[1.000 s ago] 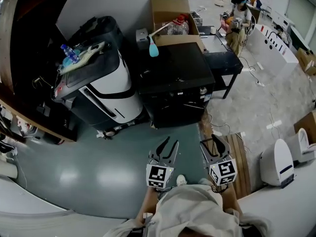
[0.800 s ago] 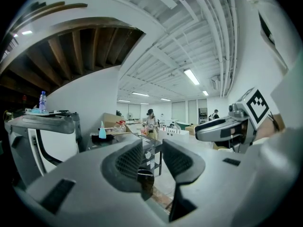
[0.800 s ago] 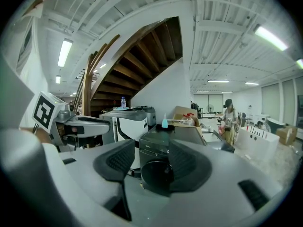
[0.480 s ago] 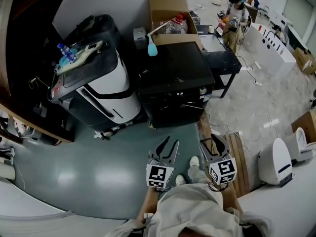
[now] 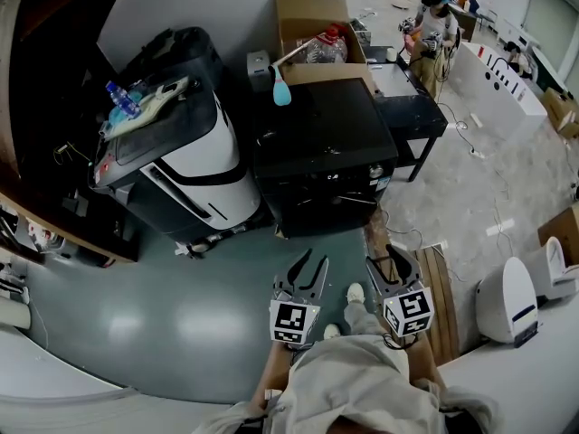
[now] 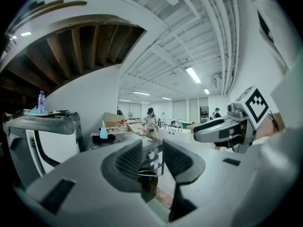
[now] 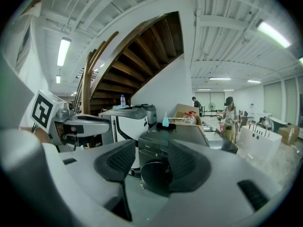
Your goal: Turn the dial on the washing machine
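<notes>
A black, box-shaped front-loading washing machine stands upright, well ahead of the left gripper's fingers and clear of them, with its front panel turned toward them. A small silvery round dial sits high on that panel, beyond and to the right of the fingertips, untouched. From the left gripper view the dial shows far off in the gap between the fingers.

Black washing machine between white appliance and black table
</notes>
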A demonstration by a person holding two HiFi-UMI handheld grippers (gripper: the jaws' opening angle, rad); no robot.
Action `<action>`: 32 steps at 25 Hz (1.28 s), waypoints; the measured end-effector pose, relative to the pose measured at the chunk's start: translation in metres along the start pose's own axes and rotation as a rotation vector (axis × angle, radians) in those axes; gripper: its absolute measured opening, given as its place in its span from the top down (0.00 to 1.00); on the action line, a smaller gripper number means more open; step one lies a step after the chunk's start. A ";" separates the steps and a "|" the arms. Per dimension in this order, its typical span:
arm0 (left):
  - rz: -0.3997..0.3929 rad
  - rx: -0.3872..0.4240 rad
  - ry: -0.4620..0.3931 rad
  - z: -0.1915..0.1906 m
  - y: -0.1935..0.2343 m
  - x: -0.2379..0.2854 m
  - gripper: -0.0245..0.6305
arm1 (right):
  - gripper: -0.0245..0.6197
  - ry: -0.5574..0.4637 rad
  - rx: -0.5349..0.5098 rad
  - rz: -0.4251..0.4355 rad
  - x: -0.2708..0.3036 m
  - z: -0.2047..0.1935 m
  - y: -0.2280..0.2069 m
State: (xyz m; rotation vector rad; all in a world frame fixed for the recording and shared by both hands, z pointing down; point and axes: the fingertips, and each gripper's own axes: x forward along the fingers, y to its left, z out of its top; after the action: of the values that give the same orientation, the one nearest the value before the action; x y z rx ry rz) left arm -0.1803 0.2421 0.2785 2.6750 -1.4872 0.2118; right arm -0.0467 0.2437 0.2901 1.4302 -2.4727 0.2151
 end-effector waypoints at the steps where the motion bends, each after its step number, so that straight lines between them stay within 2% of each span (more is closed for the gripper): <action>1: 0.001 0.000 0.001 0.000 0.002 0.003 0.75 | 0.63 0.003 0.001 0.001 0.003 0.000 -0.002; 15: 0.020 0.009 0.019 0.015 0.014 0.080 0.75 | 0.65 0.005 0.005 0.041 0.056 0.016 -0.065; 32: 0.120 0.025 0.049 0.037 0.027 0.178 0.75 | 0.67 -0.003 0.013 0.129 0.124 0.037 -0.159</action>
State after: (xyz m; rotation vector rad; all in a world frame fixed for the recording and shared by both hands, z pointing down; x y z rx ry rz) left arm -0.1074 0.0731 0.2700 2.5817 -1.6420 0.3029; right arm 0.0267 0.0525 0.2921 1.2781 -2.5725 0.2561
